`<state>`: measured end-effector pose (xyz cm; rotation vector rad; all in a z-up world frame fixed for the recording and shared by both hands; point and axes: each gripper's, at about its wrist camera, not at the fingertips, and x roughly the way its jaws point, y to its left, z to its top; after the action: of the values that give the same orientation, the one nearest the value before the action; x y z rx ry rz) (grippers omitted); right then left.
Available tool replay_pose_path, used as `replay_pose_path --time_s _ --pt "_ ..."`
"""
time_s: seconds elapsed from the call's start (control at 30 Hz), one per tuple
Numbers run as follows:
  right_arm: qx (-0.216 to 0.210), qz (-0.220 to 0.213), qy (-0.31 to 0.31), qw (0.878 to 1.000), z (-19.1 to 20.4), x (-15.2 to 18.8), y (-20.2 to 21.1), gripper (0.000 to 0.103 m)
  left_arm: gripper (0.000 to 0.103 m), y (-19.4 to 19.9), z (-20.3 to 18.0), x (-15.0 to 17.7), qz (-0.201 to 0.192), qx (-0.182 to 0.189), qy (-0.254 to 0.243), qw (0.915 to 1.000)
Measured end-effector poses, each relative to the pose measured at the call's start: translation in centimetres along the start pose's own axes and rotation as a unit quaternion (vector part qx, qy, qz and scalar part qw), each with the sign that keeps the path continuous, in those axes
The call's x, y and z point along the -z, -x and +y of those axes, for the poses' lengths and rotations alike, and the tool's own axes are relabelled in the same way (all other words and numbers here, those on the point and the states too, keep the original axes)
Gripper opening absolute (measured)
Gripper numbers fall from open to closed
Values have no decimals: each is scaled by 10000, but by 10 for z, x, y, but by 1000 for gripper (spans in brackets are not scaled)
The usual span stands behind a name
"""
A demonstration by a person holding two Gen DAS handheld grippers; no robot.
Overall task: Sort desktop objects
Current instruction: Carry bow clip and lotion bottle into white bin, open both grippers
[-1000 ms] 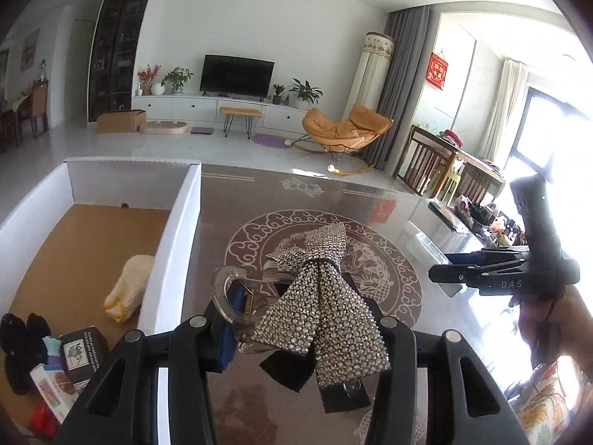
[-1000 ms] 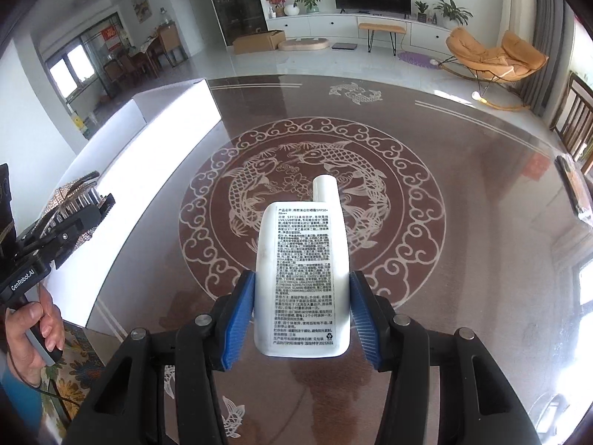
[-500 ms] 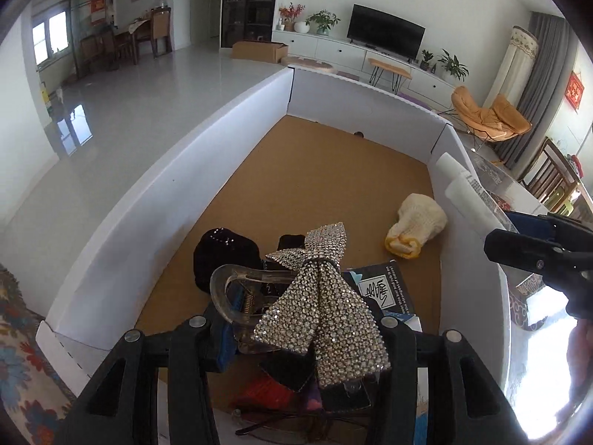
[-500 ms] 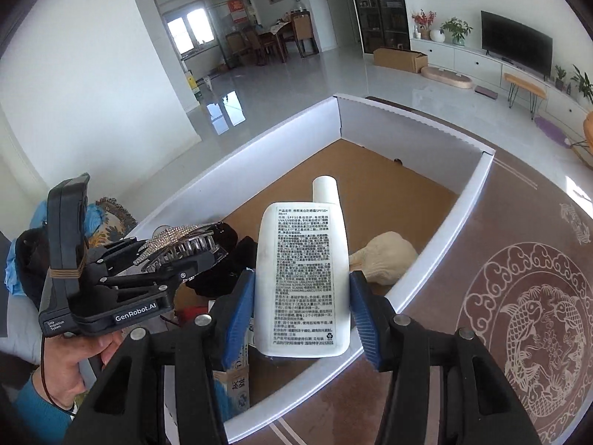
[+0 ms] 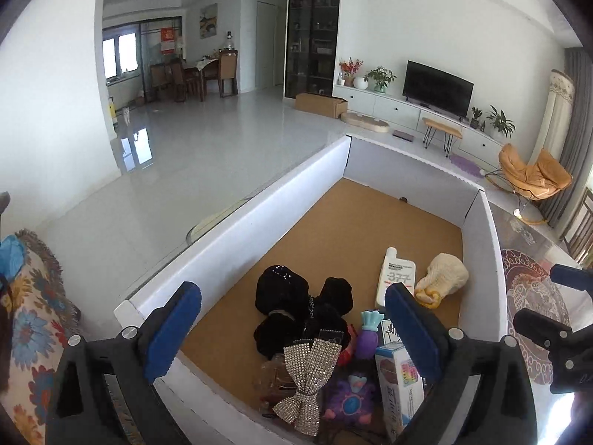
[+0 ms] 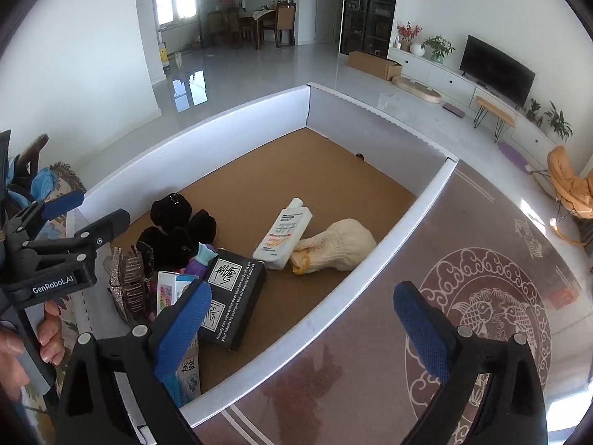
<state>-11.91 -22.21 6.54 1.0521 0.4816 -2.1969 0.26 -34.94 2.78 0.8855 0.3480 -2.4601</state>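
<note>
Both grippers hang over the white-walled box point(image 6: 389, 259) with its brown floor, and both sets of jaws have just been opening; they now stand wide with nothing between them. Below the left gripper point(image 5: 292, 319), just ahead of its jaws, the rhinestone bow clip point(image 5: 307, 385) lies on the heap at the box's near end, beside a purple toy point(image 5: 367, 341) and black velvet pieces point(image 5: 296, 304). Ahead of the right gripper point(image 6: 300, 319), beyond its jaws, the white bottle point(image 6: 283, 235) lies flat on the box floor, touching a cream knitted glove point(image 6: 337, 246) and just beside a black printed box point(image 6: 231, 296). The patterned bench point(image 6: 481, 315) shows under the right-hand jaw.
</note>
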Motion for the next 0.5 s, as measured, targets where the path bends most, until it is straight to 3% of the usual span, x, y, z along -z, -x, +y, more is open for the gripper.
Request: replay_pose_path --time_s 0.17,0.23,0.37,0.5 --pt "122 -152 60 9998 0 2 17 102 101 16 13 -4 239 -213 612 9976" --pt "197 -193 120 9995 4 4 19 102 101 17 14 -4 284 -299 505 9979" --pt "178 -215 204 9994 12 7 22 102 101 13 11 0 349 -1034 60 9940" --pt "193 -328 319 9988 19 7 27 102 101 13 7 5 342 -1019 -38 9942"
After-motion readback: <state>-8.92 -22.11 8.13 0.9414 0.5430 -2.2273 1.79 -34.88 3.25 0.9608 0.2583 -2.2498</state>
